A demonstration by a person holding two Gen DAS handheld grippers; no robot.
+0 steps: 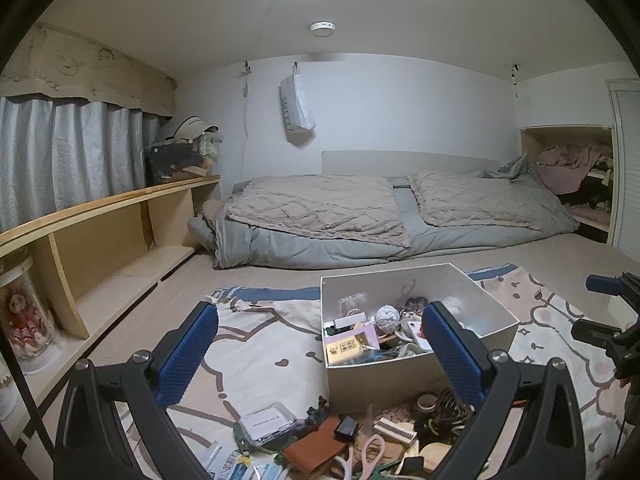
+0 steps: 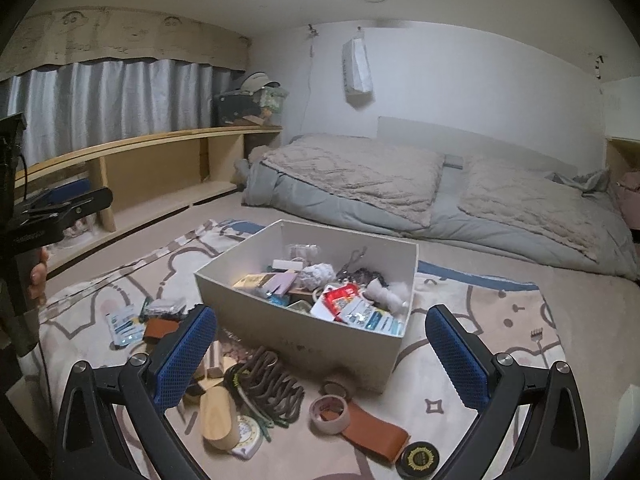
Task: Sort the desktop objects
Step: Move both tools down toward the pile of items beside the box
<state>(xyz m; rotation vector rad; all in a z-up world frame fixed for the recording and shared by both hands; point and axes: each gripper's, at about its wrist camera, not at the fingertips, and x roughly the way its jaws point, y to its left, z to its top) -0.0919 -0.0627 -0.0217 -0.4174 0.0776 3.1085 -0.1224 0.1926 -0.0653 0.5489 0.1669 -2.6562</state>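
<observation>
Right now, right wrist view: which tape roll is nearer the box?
The darker tape roll, lying by the box wall; the paler roll sits in front, on the brown leather strap.

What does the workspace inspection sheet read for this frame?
Surface: patterned blanket on the floor, partly covered.
Job's things: white box part-filled with small items; tape roll, scissors, coiled cord, brown strap loose in front of it.
Clutter: packets left of the box.
Grippers: left gripper and right gripper both open, empty, raised.
Cables: thin cable hanging down the wall.
Surroundings: bedding, wooden shelf, curtain.
</observation>
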